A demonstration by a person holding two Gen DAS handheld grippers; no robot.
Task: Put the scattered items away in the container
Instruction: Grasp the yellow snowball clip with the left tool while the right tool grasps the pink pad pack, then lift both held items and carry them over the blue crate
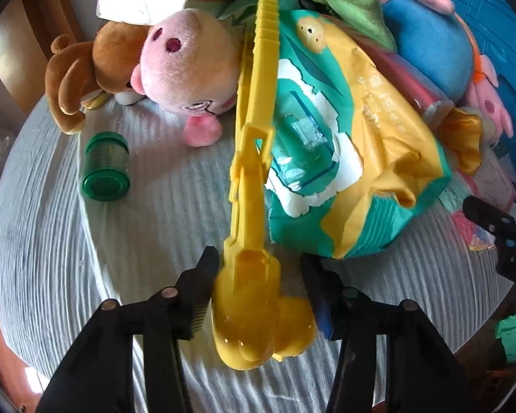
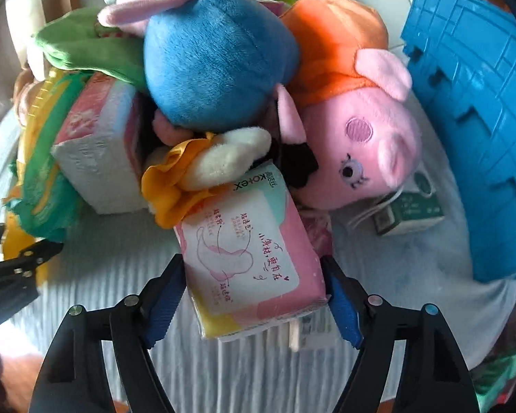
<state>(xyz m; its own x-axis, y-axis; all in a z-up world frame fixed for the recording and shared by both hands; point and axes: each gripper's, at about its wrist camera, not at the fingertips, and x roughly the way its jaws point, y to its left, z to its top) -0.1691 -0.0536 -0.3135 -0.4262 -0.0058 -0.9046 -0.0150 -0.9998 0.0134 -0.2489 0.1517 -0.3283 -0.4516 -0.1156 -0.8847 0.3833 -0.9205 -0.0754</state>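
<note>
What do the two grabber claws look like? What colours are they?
Both are black plastic, with two long angled fingers joined by round metal pins. The left gripper has ridged black pads, with blue showing on one. The right gripper has ridged blue pads. No cables or sleeves show.

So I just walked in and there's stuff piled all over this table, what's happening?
A person with two handheld grippers is tidying. The left gripper straddles the scoop end of a yellow plastic clamp toy. The right gripper brackets a pink Kotex pack. The blue crate sits at the right; plush toys remain heaped.
</note>
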